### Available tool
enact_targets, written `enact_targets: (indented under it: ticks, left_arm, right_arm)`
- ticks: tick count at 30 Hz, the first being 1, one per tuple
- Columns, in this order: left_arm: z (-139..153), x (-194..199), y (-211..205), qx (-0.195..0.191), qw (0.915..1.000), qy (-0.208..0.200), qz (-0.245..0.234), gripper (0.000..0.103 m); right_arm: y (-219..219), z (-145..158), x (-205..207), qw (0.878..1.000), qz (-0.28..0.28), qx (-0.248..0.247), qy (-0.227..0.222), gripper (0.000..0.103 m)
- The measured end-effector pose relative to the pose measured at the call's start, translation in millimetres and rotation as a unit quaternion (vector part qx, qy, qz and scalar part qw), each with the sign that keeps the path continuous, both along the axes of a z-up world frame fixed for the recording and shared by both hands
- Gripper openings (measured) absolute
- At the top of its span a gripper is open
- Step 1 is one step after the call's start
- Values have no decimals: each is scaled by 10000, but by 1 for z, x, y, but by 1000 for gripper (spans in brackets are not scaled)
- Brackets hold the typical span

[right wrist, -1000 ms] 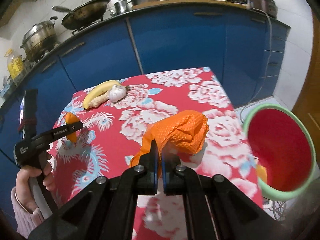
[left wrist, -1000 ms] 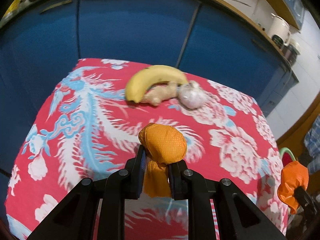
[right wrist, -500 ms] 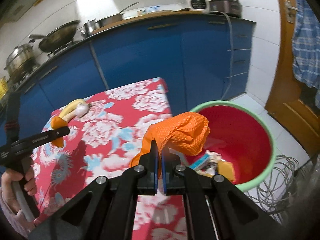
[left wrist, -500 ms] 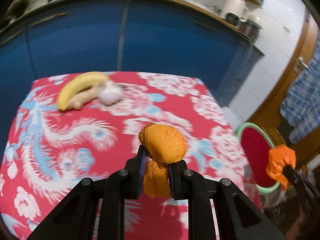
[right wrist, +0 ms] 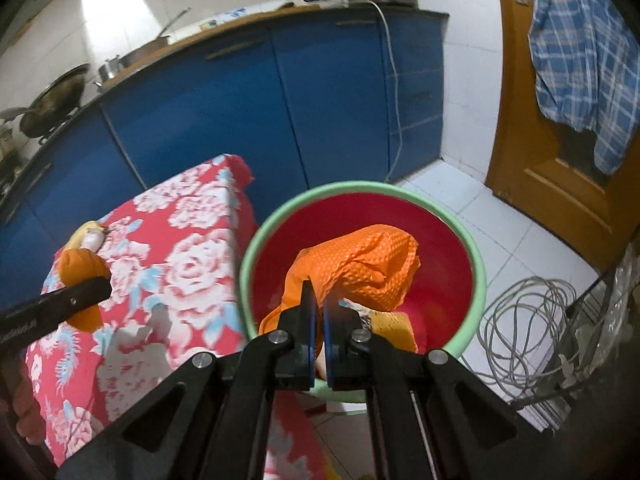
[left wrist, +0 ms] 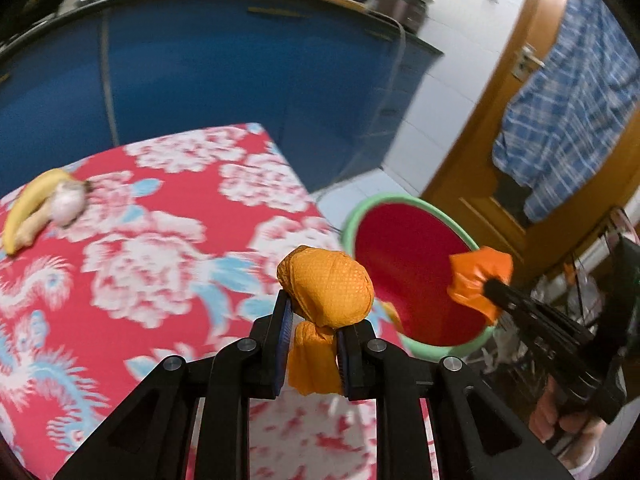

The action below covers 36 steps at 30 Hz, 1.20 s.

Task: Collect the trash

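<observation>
My left gripper (left wrist: 313, 312) is shut on a balled-up orange glove (left wrist: 326, 294) and holds it above the right edge of the red flowered tablecloth (left wrist: 160, 248). Just beyond stands the red bin with a green rim (left wrist: 414, 292). My right gripper (right wrist: 319, 306) is shut on a crumpled orange glove (right wrist: 360, 264) and hangs over the mouth of the bin (right wrist: 478, 280), which holds some scraps. From the left wrist, the right gripper (left wrist: 494, 286) shows with its glove (left wrist: 478, 278) at the bin's right rim. The left gripper's glove (right wrist: 80, 266) appears at the left of the right wrist view.
A banana (left wrist: 28, 204), a piece of ginger and a garlic bulb (left wrist: 68, 204) lie at the table's far left. Blue cabinets (right wrist: 328, 92) run behind. A wooden door with a blue checked cloth (right wrist: 580, 48) stands right. A coil of grey cable (right wrist: 524, 332) lies on the floor tiles.
Both grippers swung to the right with their gloves. The right one went from over the table to over the bin. The left one went from mid-table to its right edge.
</observation>
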<state>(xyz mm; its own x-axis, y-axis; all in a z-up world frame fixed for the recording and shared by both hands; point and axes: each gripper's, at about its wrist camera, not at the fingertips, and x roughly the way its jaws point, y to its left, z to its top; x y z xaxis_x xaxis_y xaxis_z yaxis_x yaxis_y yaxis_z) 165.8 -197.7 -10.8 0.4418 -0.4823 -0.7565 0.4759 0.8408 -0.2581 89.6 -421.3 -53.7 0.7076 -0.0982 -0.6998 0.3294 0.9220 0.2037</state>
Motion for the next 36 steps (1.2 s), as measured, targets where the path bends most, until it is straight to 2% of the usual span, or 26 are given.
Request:
enact_targets:
  ticks: [6, 8, 11, 18, 19, 23, 24, 32, 36]
  left_arm:
    - [-9, -3, -39, 23, 9992, 95, -386, 20]
    - [-11, -3, -50, 37, 9987, 113, -500, 20]
    - [-17, -3, -68, 61, 9976, 145, -679, 20]
    - [-32, -1, -98, 231, 9951, 174, -945, 23]
    - [-34, 0, -99, 254, 9950, 179, -947, 26]
    - [-35, 1, -99, 210, 9957, 189, -879, 49]
    - [-34, 0, -98, 206, 9960, 174, -851, 51]
    - [-23, -4, -68, 192, 9981, 94, -576, 53]
    - [-17, -7, -46, 280, 9990, 83, -340, 53]
  right_arm:
    - [-21, -16, 3, 9995, -97, 249, 179, 10]
    - [-26, -17, 0, 9993, -137, 305, 169, 20]
    - [-33, -16, -6, 9992, -181, 326, 118, 28]
    - [-40, -12, -20, 9991, -254, 336, 5, 33]
    - [-39, -12, -23, 9991, -255, 335, -3, 34]
    - [-36, -10, -28, 9993, -231, 297, -8, 42]
    - [-35, -9, -29, 9993, -225, 283, -15, 45]
    - [-17, 5, -37, 9995, -80, 257, -175, 60]
    - [-3, 11, -40, 9993, -71, 288, -234, 62]
